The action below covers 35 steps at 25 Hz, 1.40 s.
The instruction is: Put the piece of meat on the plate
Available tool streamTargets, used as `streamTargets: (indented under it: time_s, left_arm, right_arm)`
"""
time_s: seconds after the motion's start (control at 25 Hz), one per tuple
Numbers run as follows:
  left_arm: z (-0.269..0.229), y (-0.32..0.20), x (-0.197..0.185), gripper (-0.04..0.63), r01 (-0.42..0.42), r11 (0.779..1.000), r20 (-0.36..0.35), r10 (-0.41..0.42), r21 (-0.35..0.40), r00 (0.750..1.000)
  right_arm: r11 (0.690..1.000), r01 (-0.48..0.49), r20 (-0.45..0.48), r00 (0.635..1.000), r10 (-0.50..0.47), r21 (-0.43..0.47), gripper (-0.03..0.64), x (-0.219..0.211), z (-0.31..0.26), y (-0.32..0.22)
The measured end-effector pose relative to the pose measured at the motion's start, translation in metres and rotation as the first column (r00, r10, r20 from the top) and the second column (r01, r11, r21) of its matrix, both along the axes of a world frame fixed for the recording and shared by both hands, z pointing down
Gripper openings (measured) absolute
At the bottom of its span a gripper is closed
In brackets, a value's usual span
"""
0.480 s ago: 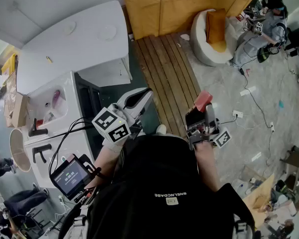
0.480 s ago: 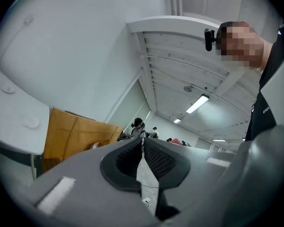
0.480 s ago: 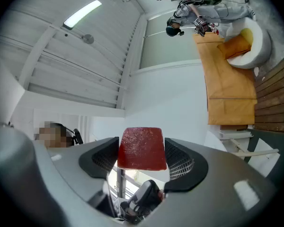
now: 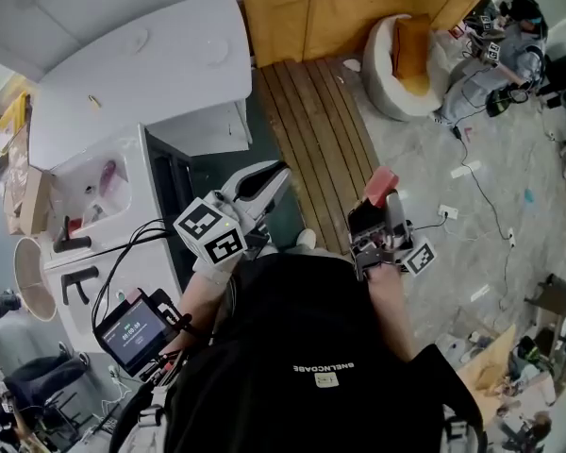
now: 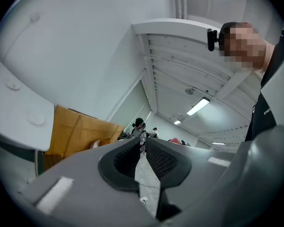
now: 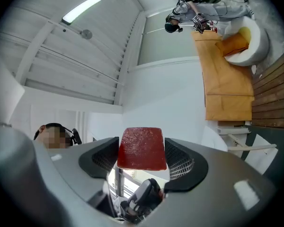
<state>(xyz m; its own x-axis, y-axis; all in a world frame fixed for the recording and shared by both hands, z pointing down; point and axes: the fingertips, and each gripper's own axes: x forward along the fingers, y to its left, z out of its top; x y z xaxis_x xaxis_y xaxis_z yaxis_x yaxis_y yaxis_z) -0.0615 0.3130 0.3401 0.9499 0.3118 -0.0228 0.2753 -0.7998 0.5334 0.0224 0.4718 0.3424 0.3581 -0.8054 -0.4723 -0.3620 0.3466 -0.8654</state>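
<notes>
A flat red piece of meat (image 6: 142, 148) sits between the pads of my right gripper (image 6: 142, 156), which is shut on it and tilts upward. In the head view the meat (image 4: 383, 183) sticks out past the right gripper (image 4: 381, 196), in front of the person's chest over the floor. My left gripper (image 4: 275, 174) is held level to the left of it, toward the white counter (image 4: 160, 74). Its pads (image 5: 158, 157) meet at the tips with nothing between them. Two round white discs (image 4: 213, 51) lie on the counter; I cannot tell if either is the plate.
A white sink unit (image 4: 94, 192) with a pink item in it stands at the left. Wooden slats (image 4: 311, 121) cover the floor ahead, with yellow panels (image 4: 349, 12) behind and a round chair (image 4: 406, 64). Another person (image 4: 505, 41) sits far right. Cables trail on the floor.
The head view has shifted slightly. Both grippers keep about the same places, and the meat stays in the right gripper.
</notes>
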Motion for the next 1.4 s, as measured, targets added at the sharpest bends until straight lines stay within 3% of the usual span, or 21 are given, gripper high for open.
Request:
streamTargets:
  time_s: [0.12, 0.28, 0.64, 0.88, 1.12, 1.4]
  left_arm:
    - [-0.001, -0.025, -0.014, 0.046, 0.008, 1.0, 0.0, -0.008, 0.019, 1.0]
    - [0.002, -0.029, -0.017, 0.058, 0.001, 0.997, -0.013, 0.0, 0.081, 1.0]
    - [0.005, -0.03, -0.023, 0.069, -0.017, 0.99, -0.005, 0.018, 0.143, 1.0]
    - [0.015, -0.04, -0.028, 0.068, 0.005, 0.989, 0.012, -0.007, 0.149, 1.0]
    - [0.027, -0.088, -0.043, 0.069, 0.032, 0.991, 0.037, -0.037, 0.133, 0.999]
    - [0.034, -0.12, -0.025, 0.073, 0.109, 0.984, 0.039, -0.115, 0.14, 0.993]
  right_arm:
    - [1.0, 0.005, -0.003, 1.0, -0.005, -0.017, 0.307, -0.013, -0.001, -0.026]
    - [1.0, 0.003, -0.007, 1.0, -0.003, -0.023, 0.307, -0.016, 0.0, -0.033]
    - [1.0, -0.008, -0.024, 1.0, 0.008, -0.017, 0.305, -0.012, -0.001, -0.036]
    - [1.0, -0.004, -0.019, 1.0, 0.003, -0.02, 0.305, -0.008, 0.007, -0.039]
    - [0.999, 0.038, -0.01, 0.999, -0.039, -0.034, 0.305, -0.013, 0.017, -0.094]
    - [0.994, 0.104, 0.007, 0.995, -0.104, -0.03, 0.305, 0.021, 0.024, -0.129]
